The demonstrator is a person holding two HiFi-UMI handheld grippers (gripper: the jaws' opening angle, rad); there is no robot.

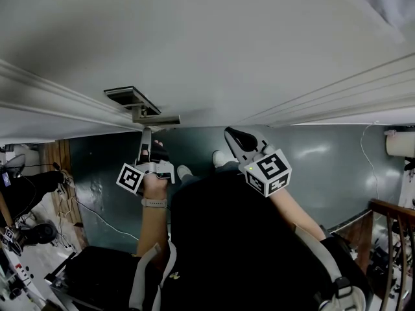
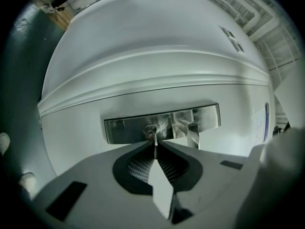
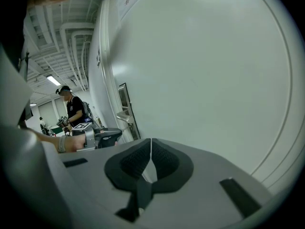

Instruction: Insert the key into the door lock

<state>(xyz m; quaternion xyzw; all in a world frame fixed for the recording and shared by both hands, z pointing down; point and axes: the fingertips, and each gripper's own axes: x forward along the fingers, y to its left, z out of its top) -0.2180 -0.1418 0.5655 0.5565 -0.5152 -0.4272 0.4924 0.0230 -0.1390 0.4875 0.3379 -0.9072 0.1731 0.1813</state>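
Note:
A steel lock plate (image 2: 125, 128) sits on the white door (image 2: 143, 56), with an oval keyhole (image 2: 151, 128) and a lever handle (image 2: 191, 129) beside it. My left gripper (image 2: 155, 146) is shut on a thin metal key (image 2: 155, 141) whose tip reaches the keyhole; how deep it sits cannot be told. In the head view the left gripper (image 1: 146, 135) points up at the lock plate (image 1: 133, 98) and handle (image 1: 157, 119). My right gripper (image 1: 231, 133) hangs to the right, away from the lock. Its jaws (image 3: 151, 143) are shut with nothing between them.
The white door (image 1: 214, 44) fills the space ahead, with raised moulding (image 1: 58, 102) on the left. Below is a dark green floor (image 1: 324, 167). A wooden railing (image 1: 389, 225) stands at right, and cables and equipment (image 1: 26, 232) lie at left. A person (image 3: 72, 106) stands far off.

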